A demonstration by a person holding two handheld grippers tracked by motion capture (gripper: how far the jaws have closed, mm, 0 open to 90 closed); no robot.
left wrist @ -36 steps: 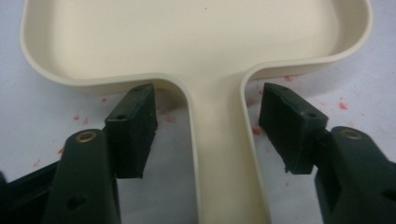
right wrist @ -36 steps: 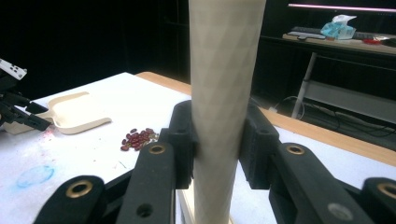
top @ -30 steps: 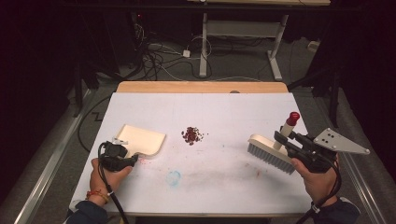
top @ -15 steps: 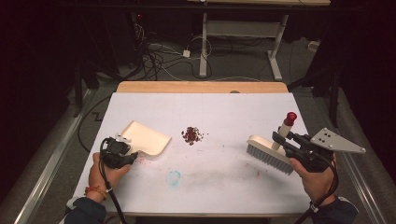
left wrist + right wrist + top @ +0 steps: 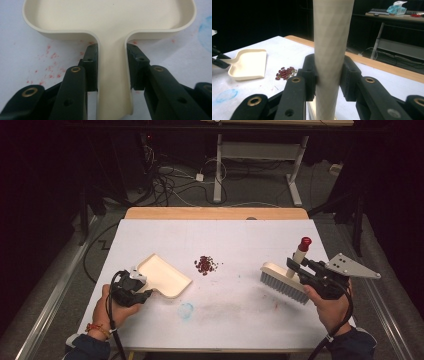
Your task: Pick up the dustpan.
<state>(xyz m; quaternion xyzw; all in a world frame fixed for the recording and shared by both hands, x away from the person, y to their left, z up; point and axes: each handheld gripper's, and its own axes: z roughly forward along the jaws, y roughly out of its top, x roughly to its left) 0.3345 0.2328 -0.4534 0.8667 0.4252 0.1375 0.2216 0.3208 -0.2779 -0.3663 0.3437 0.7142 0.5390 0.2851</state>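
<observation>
The left claw (image 5: 112, 65) has just closed on the dustpan (image 5: 164, 276) handle – the right claw (image 5: 328, 75) clamps the brush (image 5: 284, 282); sweeping the beans (image 5: 205, 264), right of the dustpan, can begin.

The dustpan (image 5: 110, 27) is looking like smooth, matt cream plastic; beside it the desk (image 5: 240, 240) is showing stained matt white, edged in wood; the brush (image 5: 332, 37) handle is showing faceted plastic.

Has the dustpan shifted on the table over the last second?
Yes. The dustpan, clamped in the left tool, has crept rightward, closer to the pile of beans, which has stayed put.
</observation>
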